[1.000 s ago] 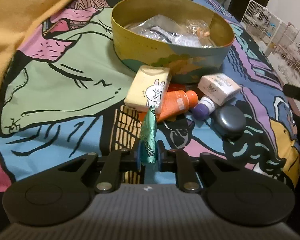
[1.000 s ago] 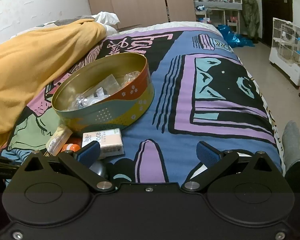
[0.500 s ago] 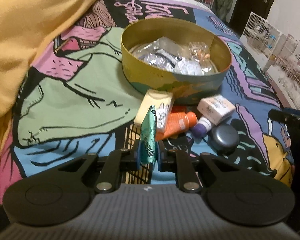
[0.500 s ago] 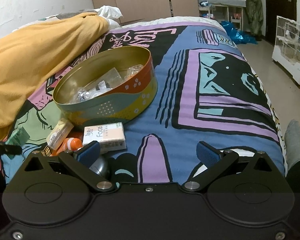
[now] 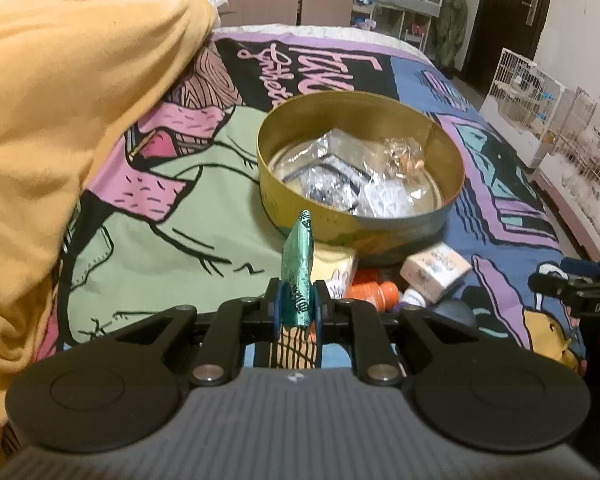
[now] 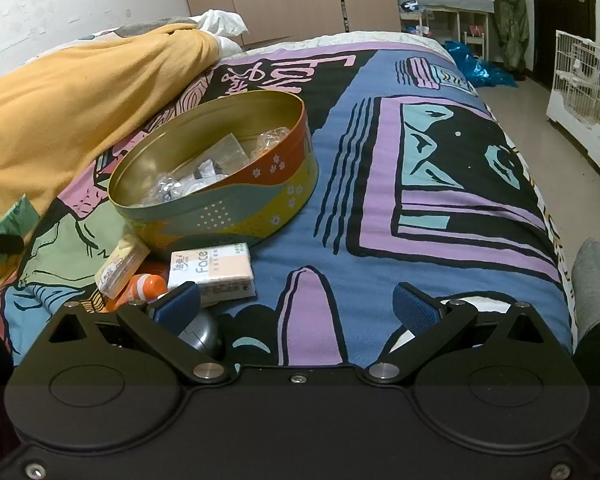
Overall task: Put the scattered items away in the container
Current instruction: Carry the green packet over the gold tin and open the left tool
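Your left gripper (image 5: 296, 306) is clamped on a green foil sachet (image 5: 298, 268) standing upright between the pads, with the round tin (image 5: 308, 210) just ahead and slightly right. Carry the sachet forward over the near rim, clear it fully, then let go above the middle so it drops flat. The tin already holds clear plastic packets (image 5: 340, 172), possibly wrapped sweets too. Your right gripper (image 6: 296, 306) hangs with fingers apart and empty, with the tissue pack (image 6: 212, 272) just ahead-left.
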Available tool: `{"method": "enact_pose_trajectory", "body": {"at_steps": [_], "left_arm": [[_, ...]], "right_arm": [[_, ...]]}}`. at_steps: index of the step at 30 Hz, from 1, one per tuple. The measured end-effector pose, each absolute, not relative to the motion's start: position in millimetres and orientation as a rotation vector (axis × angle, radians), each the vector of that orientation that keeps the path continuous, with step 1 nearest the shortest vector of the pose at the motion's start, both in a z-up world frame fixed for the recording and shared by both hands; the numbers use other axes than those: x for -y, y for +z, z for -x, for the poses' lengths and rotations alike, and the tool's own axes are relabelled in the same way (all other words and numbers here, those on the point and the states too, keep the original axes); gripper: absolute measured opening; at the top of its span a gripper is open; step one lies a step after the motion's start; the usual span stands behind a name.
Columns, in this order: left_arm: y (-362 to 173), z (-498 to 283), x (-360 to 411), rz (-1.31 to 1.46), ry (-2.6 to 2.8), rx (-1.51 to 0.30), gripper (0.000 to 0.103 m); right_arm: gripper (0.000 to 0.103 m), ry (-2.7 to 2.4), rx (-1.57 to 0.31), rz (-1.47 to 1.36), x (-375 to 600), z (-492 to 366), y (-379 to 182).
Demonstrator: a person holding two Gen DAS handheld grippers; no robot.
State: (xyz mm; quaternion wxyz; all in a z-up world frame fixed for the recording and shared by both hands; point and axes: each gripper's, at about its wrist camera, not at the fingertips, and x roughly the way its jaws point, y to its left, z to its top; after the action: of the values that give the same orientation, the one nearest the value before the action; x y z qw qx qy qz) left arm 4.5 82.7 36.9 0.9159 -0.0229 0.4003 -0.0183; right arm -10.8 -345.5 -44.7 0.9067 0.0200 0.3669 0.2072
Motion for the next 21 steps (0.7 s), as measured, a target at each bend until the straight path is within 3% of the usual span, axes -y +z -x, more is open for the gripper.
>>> {"method": "enact_pose_trajectory", "body": {"at_steps": [21], "left_arm": [[67.9,-26.0,-59.7,0.005,-0.091,-0.74,0.018]], "right_arm": [[0.103,0.428,-0.78,-0.027,342.2,9.2,-48.8]]}}
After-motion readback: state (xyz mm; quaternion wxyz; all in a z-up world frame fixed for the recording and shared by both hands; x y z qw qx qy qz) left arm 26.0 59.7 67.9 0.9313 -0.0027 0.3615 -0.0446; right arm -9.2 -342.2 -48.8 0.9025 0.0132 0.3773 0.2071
